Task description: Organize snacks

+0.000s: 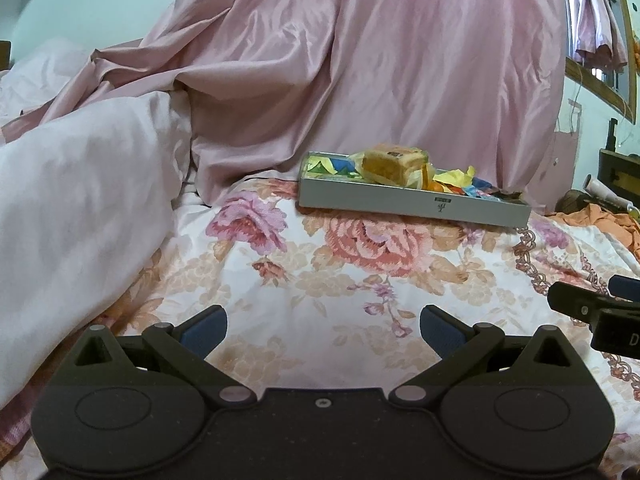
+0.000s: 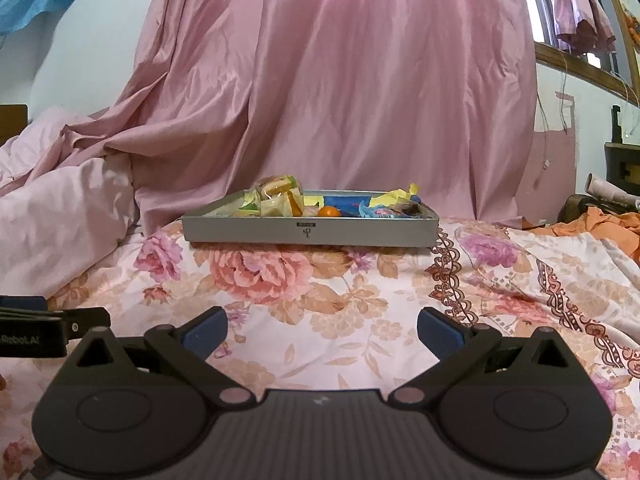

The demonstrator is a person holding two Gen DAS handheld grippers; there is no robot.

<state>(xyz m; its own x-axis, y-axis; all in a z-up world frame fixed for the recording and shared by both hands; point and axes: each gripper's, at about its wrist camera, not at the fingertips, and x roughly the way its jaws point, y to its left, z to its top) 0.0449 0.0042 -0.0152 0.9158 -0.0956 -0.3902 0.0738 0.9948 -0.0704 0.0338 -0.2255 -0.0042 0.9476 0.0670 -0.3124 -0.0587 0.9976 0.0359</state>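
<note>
A shallow grey tray (image 1: 400, 200) (image 2: 248, 232) sits on the floral bedspread, filled with several wrapped snacks. A wrapped cake (image 1: 394, 162) (image 2: 276, 190) lies on top at the tray's left half. A small orange sweet (image 2: 329, 211) and yellow wrappers (image 2: 394, 196) lie further right. My left gripper (image 1: 323, 330) hovers open over the bedspread, well short of the tray, with nothing between its fingers. My right gripper (image 2: 322, 330) is also open and empty, facing the tray's long side. Each gripper shows at the edge of the other's view.
A pink satin curtain (image 2: 340, 100) hangs just behind the tray. A white duvet (image 1: 80, 208) is bunched at the left. Orange cloth (image 2: 608, 224) and clutter lie at the far right. Floral bedspread (image 2: 340, 300) stretches between the grippers and the tray.
</note>
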